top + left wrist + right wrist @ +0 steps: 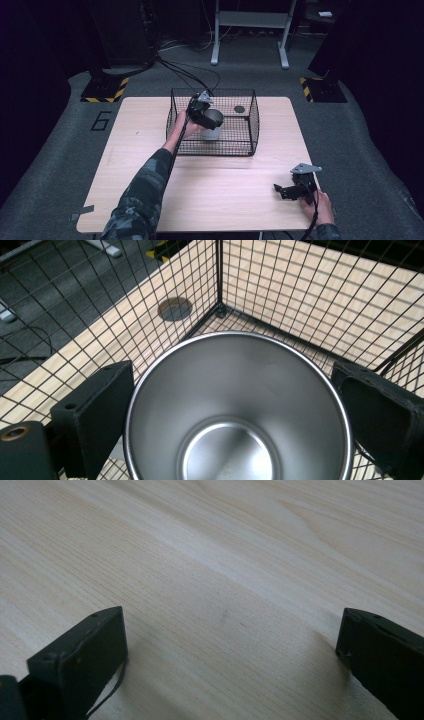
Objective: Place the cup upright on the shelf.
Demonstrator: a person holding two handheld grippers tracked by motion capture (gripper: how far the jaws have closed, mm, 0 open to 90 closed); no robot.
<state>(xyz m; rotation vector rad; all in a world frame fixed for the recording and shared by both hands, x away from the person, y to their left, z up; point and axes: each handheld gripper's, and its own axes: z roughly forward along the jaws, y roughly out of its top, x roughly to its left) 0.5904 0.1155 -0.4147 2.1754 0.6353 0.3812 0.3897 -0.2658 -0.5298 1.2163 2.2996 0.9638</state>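
Note:
A steel cup with a white outside stands upright and empty inside a black wire basket at the far middle of the table. My left gripper reaches into the basket from above. Its jaws press on the cup's two sides just below the rim, so the left gripper is shut on it. I cannot tell whether the cup's base touches the basket floor. My right gripper lies low at the table's near right, and the right gripper is open over bare wood.
A dark round disc lies by the basket's far corner. The basket's wire walls surround the cup on all sides. The wooden table ends close to my right hand. Cables and a white frame lie on the floor beyond.

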